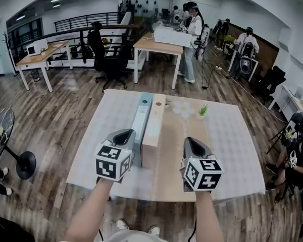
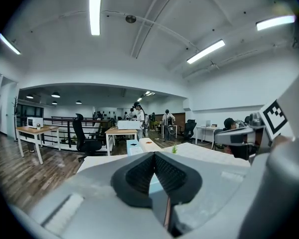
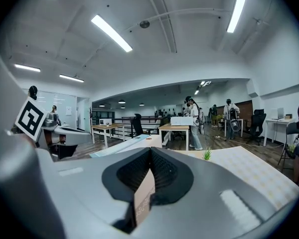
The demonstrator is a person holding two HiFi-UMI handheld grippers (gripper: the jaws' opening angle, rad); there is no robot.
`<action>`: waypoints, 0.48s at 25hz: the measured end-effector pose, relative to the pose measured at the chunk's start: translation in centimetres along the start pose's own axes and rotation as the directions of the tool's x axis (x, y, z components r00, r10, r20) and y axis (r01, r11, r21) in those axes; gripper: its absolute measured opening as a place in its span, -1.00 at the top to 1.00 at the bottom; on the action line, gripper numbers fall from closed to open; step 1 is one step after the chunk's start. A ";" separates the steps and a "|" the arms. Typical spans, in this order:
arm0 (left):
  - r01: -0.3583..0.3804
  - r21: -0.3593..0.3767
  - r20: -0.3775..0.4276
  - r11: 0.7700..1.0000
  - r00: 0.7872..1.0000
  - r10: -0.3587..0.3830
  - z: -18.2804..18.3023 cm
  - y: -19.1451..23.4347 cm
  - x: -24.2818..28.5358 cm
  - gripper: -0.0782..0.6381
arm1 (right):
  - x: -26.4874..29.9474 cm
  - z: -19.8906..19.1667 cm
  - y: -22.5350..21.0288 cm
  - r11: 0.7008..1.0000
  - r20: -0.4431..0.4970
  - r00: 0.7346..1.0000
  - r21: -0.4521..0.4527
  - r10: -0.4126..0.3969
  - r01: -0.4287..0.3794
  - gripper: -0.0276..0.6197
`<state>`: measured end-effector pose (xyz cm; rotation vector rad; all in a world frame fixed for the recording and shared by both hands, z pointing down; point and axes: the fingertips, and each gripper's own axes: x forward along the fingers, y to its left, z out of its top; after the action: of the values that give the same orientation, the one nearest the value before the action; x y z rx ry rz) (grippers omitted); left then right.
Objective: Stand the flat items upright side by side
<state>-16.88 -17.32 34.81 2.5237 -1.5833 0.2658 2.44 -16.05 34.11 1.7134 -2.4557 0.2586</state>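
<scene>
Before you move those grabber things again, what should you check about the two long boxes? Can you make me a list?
1. The blue box stands up on its long edge: ok.
2. The beige box stands up right beside it: ok.
3. The left gripper is shut with nothing pinched: ok.
4. The right gripper is shut with nothing pinched: ok.
5. The little plant is well away from both boxes: ok.
6. No flat item is left lying down: cannot tell. The brown strip next to the boxes could be bare table or a mat.
</scene>
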 end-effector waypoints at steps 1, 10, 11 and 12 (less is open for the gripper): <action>-0.003 0.000 -0.002 1.000 1.000 0.003 -0.1 0.0 0.0 0.77 | 0.0 0.0 0.0 1.000 0.001 1.000 -0.002 0.000 0.000 0.92; -0.002 0.006 -0.013 1.000 1.000 0.002 -0.6 -0.2 0.2 0.77 | 0.2 -0.4 0.3 1.000 0.001 1.000 -0.017 0.006 -0.006 0.92; -0.001 0.005 -0.014 1.000 1.000 0.001 -0.6 -0.3 0.2 0.77 | 0.2 -0.5 0.3 1.000 0.002 1.000 -0.016 0.007 -0.007 0.92; 0.000 0.004 -0.016 1.000 1.000 0.001 -0.7 -0.3 0.2 0.77 | 0.2 -0.5 0.3 1.000 0.002 1.000 -0.015 0.008 -0.008 0.92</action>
<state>-16.58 -17.23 35.50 2.5182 -1.5794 0.2890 2.07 -16.01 34.61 1.6986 -2.4602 0.2393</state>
